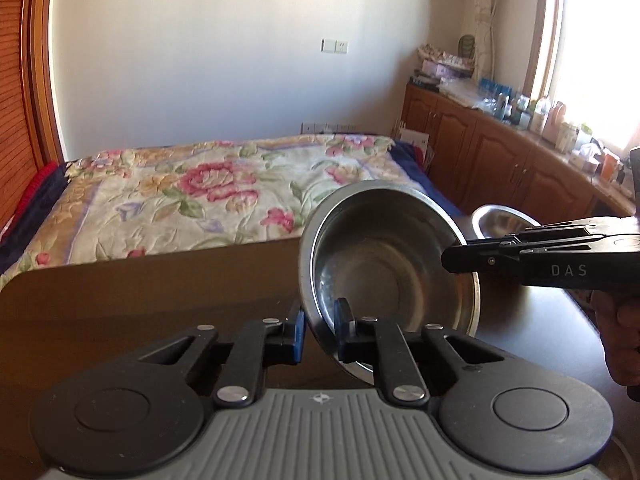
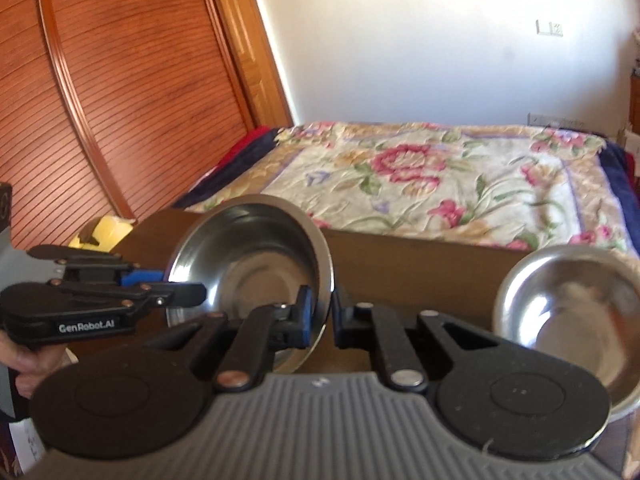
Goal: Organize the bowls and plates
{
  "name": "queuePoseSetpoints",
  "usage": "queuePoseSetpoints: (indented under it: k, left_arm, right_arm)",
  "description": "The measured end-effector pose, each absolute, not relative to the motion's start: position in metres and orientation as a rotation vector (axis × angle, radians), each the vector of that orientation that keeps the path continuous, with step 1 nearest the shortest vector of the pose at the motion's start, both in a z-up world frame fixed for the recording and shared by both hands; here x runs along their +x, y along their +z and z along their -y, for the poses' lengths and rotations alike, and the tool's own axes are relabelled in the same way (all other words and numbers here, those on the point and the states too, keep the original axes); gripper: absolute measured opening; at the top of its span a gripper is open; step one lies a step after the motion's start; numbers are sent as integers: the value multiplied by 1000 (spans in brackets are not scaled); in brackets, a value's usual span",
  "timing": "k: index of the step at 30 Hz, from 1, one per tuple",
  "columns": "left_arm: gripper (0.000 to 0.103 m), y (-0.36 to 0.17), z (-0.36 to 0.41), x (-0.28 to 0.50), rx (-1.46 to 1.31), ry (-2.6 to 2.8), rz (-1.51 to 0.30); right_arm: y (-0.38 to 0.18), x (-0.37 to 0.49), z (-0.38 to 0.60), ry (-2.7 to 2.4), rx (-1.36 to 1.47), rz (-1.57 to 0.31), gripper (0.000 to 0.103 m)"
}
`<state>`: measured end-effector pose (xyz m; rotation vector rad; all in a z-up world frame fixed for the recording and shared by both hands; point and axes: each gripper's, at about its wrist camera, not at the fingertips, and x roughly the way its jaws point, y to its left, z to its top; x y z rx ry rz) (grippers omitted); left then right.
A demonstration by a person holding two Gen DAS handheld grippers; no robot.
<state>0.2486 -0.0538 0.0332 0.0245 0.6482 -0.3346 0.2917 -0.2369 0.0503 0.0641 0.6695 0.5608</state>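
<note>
Steel bowl (image 1: 384, 256) hangs tilted above the dark desk (image 1: 160, 300), its rim pinched on both sides: left tongs (image 1: 320, 320) clamp the near-left edge, right tongs (image 2: 332, 312) clamp the opposite edge. Its lower rim is hidden behind the left tongs' body, so whether it clears the desk I cannot tell. A second steel bowl (image 2: 568, 312) sits to the right, cut off and blurred in the right view. A hand (image 2: 24, 364) is half out of frame. Beyond the desk's far edge lies the floral bed (image 1: 200, 196), close against it.
</note>
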Motion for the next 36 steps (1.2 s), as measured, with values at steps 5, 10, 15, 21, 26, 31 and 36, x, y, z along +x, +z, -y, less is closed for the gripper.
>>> queuePoseSetpoints:
  k: [5, 10, 15, 21, 26, 31, 36]
  left_arm:
    - [14, 49, 62, 233, 31, -354, -607]
    - [14, 64, 66, 210, 42, -376, -570]
    - [14, 72, 66, 184, 49, -394, -546]
    - [14, 70, 64, 152, 44, -415, -543]
    - [14, 62, 61, 127, 32, -434, -551]
    - [14, 54, 56, 107, 12, -441, -560]
    - [14, 51, 55, 91, 11, -454, -564]
  right_arm:
    - [67, 278, 243, 534, 52, -632, 10]
    - [83, 261, 247, 520, 33, -605, 10]
    - [95, 239, 250, 507, 18, -586, 10]
    - [97, 214, 252, 494, 15, -578, 10]
    - [93, 193, 256, 494, 27, -583, 10]
    - [86, 171, 254, 491, 27, -593, 10]
    - [83, 151, 253, 489, 17, -587, 10]
